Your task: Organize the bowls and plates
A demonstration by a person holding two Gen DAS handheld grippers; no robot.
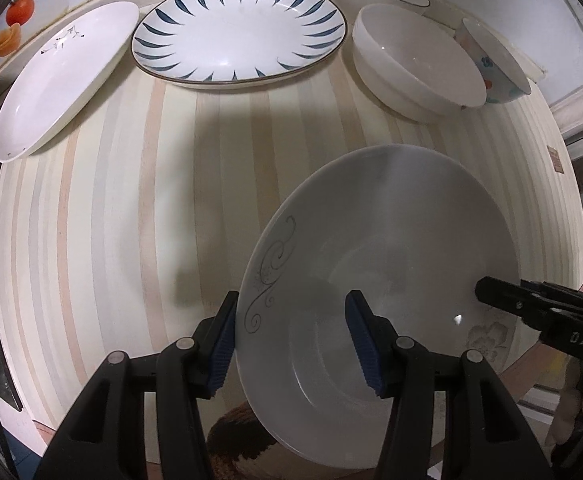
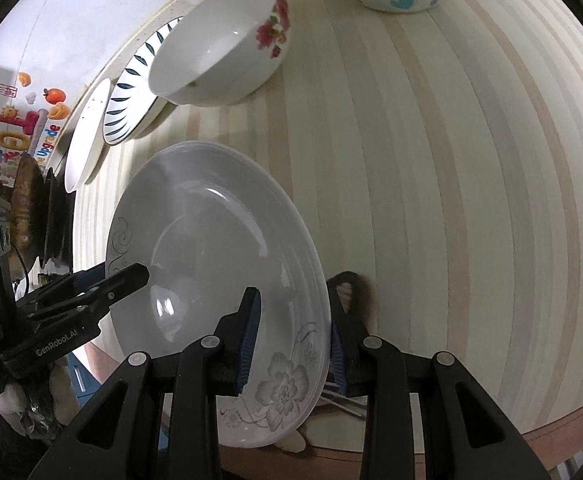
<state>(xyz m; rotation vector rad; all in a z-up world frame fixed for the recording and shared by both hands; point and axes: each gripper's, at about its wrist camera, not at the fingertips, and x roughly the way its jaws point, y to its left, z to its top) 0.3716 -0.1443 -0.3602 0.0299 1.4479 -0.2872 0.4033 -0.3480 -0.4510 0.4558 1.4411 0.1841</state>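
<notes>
The grey plate (image 1: 379, 304) with scroll and flower decoration lay tilted at the near edge of the striped desk (image 1: 131, 220), its near rim projecting past the desk edge. Both claws engaged it at once.

Left claw (image 1: 295, 344): its blue-padded fingers (image 1: 361, 336) stood apart and straddled the plate's left rim, one pad outside against the rim, the other inside over the plate's well. The jaws were not pressed fully together; whether they actually clamped the rim cannot be told.

Right claw (image 2: 291, 344): its fingers (image 2: 247, 336) bracketed the plate's (image 2: 211, 248) flowered rim, one pad on the inner face, the other behind the rim on the underside. The pads sat close against the rim on both sides, and the claw appeared clamped on the plate.

Each claw was visible from the opposite camera, entering across the plate edge.

Along the far edge of the desk, the other dishes stood in a row:
- a plain white plate (image 1: 63, 80) at the left, tilted against the wall;
- a blue-leaf patterned plate (image 1: 239, 32) just beside it;
- two white bowls (image 1: 415, 60), one behind the other;
- a bowl with blue and orange hearts (image 1: 495, 64) at the right, touching the nearer white bowl.

In the right wrist view, the nearer white bowl (image 2: 219, 40) showed a red flower on its side.
</notes>
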